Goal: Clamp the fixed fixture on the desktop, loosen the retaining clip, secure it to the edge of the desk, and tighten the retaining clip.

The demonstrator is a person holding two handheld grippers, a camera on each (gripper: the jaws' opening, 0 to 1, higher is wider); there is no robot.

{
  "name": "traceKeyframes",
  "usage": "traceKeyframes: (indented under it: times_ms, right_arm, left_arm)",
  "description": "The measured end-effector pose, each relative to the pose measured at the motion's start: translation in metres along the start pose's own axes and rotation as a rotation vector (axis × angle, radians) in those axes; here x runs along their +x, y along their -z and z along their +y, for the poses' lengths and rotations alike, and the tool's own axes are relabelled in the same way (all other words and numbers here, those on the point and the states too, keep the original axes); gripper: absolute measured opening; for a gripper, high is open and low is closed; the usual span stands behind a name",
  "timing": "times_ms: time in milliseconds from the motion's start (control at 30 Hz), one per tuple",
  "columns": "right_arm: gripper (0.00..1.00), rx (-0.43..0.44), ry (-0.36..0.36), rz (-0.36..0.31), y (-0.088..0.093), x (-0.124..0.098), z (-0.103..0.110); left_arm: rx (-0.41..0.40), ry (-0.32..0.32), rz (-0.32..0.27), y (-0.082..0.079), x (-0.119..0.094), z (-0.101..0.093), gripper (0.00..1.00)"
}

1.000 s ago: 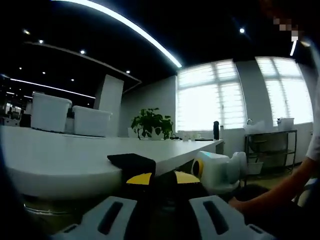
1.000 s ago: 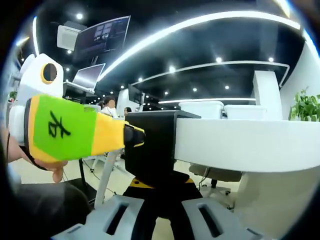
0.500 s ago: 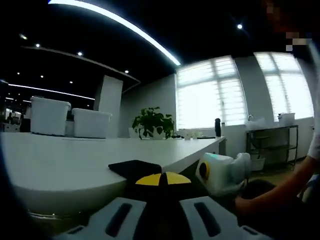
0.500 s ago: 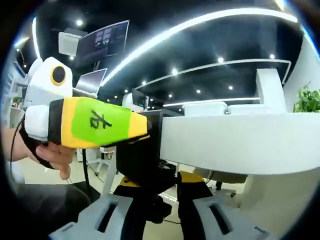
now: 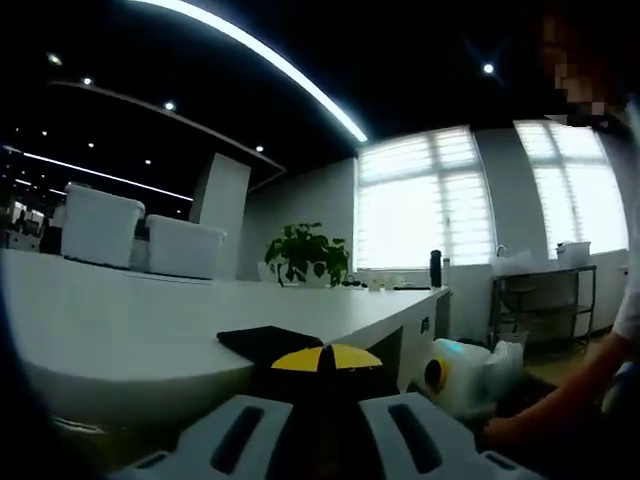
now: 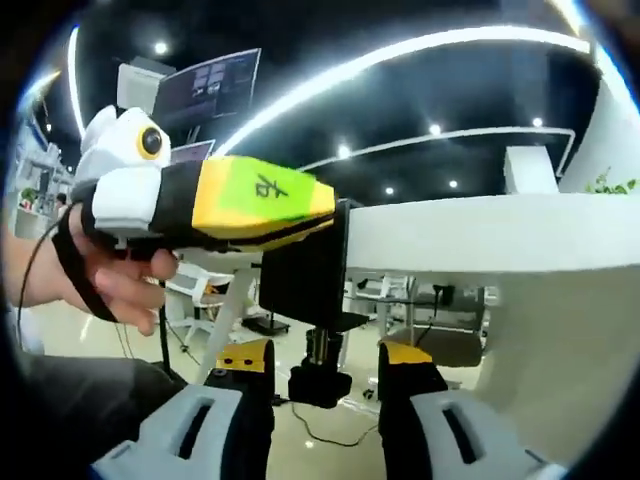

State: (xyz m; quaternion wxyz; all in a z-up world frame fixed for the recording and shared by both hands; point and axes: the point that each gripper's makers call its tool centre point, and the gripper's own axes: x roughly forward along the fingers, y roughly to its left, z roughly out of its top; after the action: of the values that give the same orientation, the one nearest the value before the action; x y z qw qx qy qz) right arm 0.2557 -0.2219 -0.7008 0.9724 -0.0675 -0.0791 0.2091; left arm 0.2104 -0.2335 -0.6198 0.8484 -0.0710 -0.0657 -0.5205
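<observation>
A: Where is the clamp?

B: In the right gripper view the black clamp (image 6: 305, 285) sits on the edge of the white bench (image 6: 480, 235), its screw knob (image 6: 318, 380) hanging below the edge

A: And the 2 grippers?

B: The right gripper (image 6: 325, 385) has its jaws open on either side of that knob, not touching it. The left gripper (image 5: 322, 385) has its jaws closed on the clamp's black top part (image 5: 268, 342), which lies on the bench top (image 5: 120, 310). A hand (image 6: 125, 285) holds the left gripper

Grey slotted claw (image 6: 325, 425) jaws, yellow-tipped black pads; black wrist strap (image 6: 72, 268).
</observation>
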Motion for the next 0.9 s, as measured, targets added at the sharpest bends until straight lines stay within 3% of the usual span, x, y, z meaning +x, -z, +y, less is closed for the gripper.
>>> traceKeyframes:
  times_ms: [167, 267, 433, 633, 733, 900]
  right_arm:
    - [0.31, -0.016, -0.005, 0.015, 0.009, 0.008, 0.012]
    - [0.26, 0.008, 0.055, -0.003, 0.008, 0.013, 0.004]
    - [0.25, 0.032, 0.036, -0.011, 0.006, 0.017, 0.001]
    - [0.25, 0.072, -0.079, -0.014, 0.005, 0.015, 0.003]
    - [0.25, 0.122, -0.196, -0.016, 0.004, 0.013, 0.01]
    - [0.25, 0.045, -0.364, 0.008, 0.004, 0.013, 0.014]
  left_arm:
    - [0.016, -0.001, -0.005, 0.0, 0.0, 0.001, 0.03]
    - [0.013, 0.001, -0.009, 0.0, -0.001, 0.001, 0.03]
    - [0.014, 0.007, -0.011, 0.0, -0.001, 0.001, 0.03]
    - [0.027, 0.016, 0.003, 0.002, 0.001, -0.001, 0.03]
    - [0.03, 0.017, 0.008, 0.003, 0.002, -0.001, 0.03]
    - [0.003, 0.026, 0.01, 0.004, 0.002, 0.0, 0.03]
